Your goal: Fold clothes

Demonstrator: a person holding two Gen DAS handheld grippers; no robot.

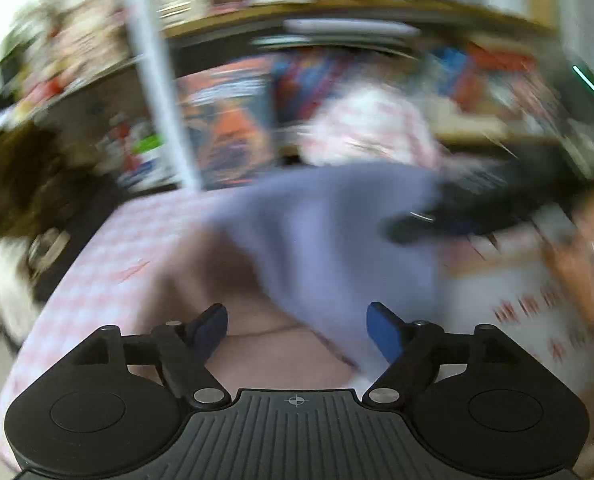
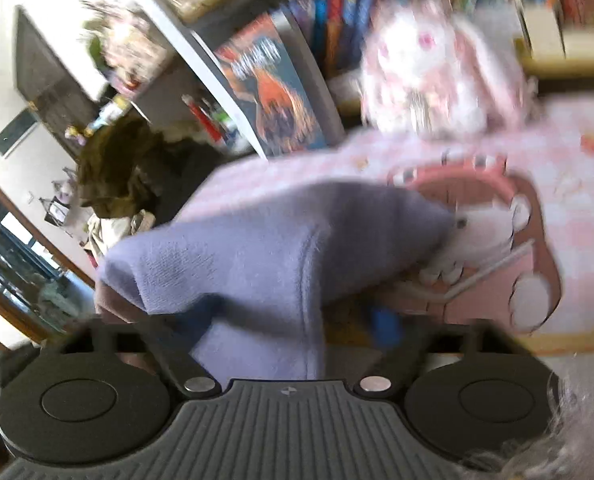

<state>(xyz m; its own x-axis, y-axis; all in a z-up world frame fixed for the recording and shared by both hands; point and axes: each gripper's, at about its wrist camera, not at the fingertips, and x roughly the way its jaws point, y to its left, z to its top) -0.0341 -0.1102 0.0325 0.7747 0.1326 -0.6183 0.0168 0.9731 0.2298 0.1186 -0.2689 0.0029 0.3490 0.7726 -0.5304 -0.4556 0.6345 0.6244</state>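
The lavender fleece garment point(image 2: 257, 248) lies bunched on the bench point(image 2: 577, 152), which is covered with a pink checked cloth; a brownish-pink piece point(image 1: 225, 264) shows under it, and whether that is its lining or a second garment I cannot tell. In the right wrist view a fold of the fleece drapes down straight over the right claw point(image 2: 293, 332). One blue finger point(image 2: 385, 328) shows beside the fabric, the other is hidden under it, and the jaws seem to stand wide, so whether they pinch the cloth cannot be told. The left claw point(image 1: 297, 332) is spread wide with nothing between its blue fingers point(image 1: 381, 328), hovering low over the near edge of the garment.

Judging by this, the step in hand is lifting and carrying one part of the fleece over to make a fold. The next move calls for the left claw to close on the near edge or pin it, so the cloth does not slide while the right one lays its part flat.

The left view alone shows the right claw point(image 1: 449, 216) from outside, a dark blurred shape at the garment's far right side. The right view alone shows a pink and white tray-like thing point(image 2: 497, 240) lying on the bench beyond the fleece, a plush toy point(image 2: 425, 72) behind it, and the bookshelf point(image 2: 273, 92) more sharply. Both views are smeared with motion.
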